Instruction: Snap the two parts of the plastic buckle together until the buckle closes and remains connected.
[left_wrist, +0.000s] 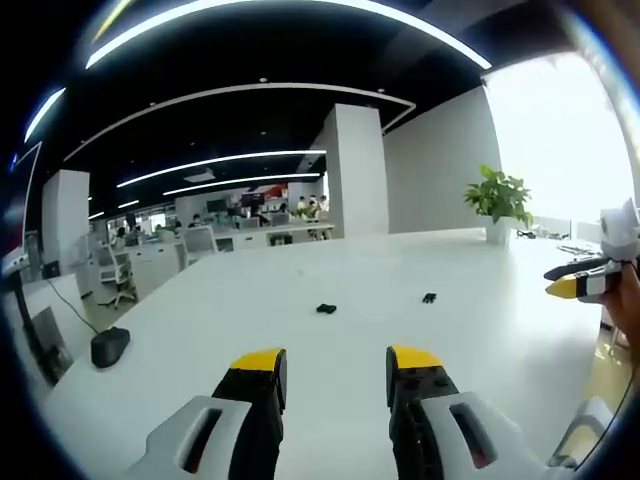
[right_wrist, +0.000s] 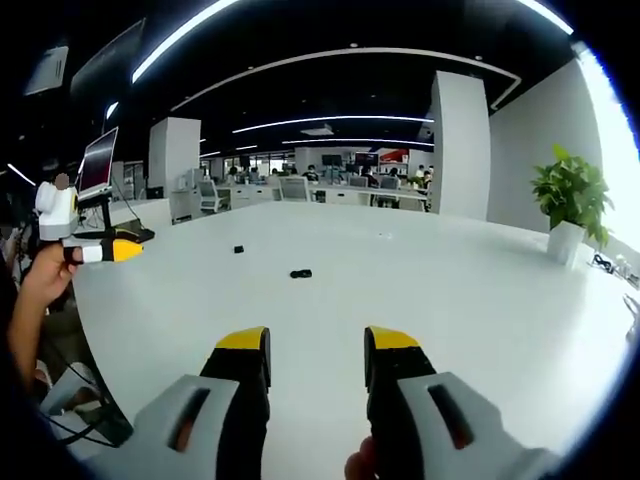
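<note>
In the left gripper view, the left gripper (left_wrist: 335, 375) sits at the bottom centre, jaws apart and holding nothing. Two buckle parts lie past it on the white table (left_wrist: 480, 340), well apart: the nearer buckle part (left_wrist: 326, 308) at centre, the other buckle part (left_wrist: 429, 297) to its right. Both are too small to tell their shape. A mouse (left_wrist: 108, 346) rests at lower left, a potted plant (left_wrist: 497, 200) at upper right. In the right gripper view, the right gripper (right_wrist: 316, 365) also stands open and empty.
</note>
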